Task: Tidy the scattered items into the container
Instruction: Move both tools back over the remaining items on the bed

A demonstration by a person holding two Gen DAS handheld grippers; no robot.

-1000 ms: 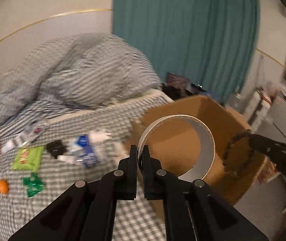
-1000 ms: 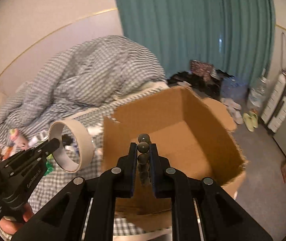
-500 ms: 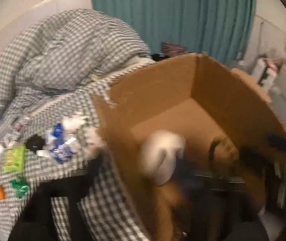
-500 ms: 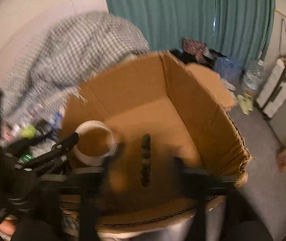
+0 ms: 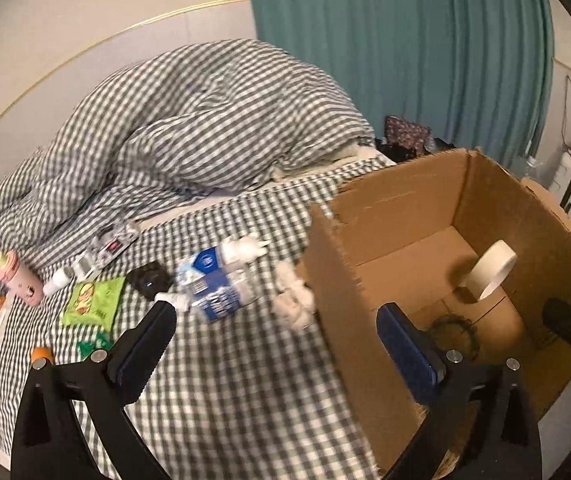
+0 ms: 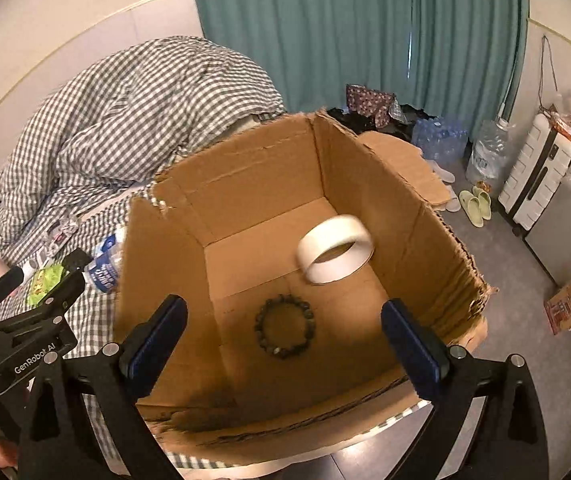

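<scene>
An open cardboard box [image 6: 365,168] [image 5: 337,304] stands on the checked bed's edge. A white tape roll [image 6: 335,254] [image 5: 492,274] is inside it, blurred, against the far right wall. A dark bead bracelet [image 6: 285,332] [image 5: 455,334] lies on the box floor. My right gripper [image 6: 281,336] is open and empty above the box's near side. My left gripper [image 5: 277,340] is open and empty over the box's left wall. Scattered on the bed are a blue-labelled bottle [image 5: 221,284], a green packet [image 5: 93,300], a black item [image 5: 150,276] and a pink bottle [image 5: 19,280].
A rumpled checked duvet [image 5: 205,128] is heaped at the back of the bed. White tissue wads [image 5: 293,300] lie by the box. On the floor to the right are a white suitcase [image 6: 537,176], slippers [image 6: 475,204] and water bottles [image 6: 441,136] before a teal curtain.
Both grippers have opened. The tape roll left my left gripper and the bracelet left my right gripper; both are now inside the box.
</scene>
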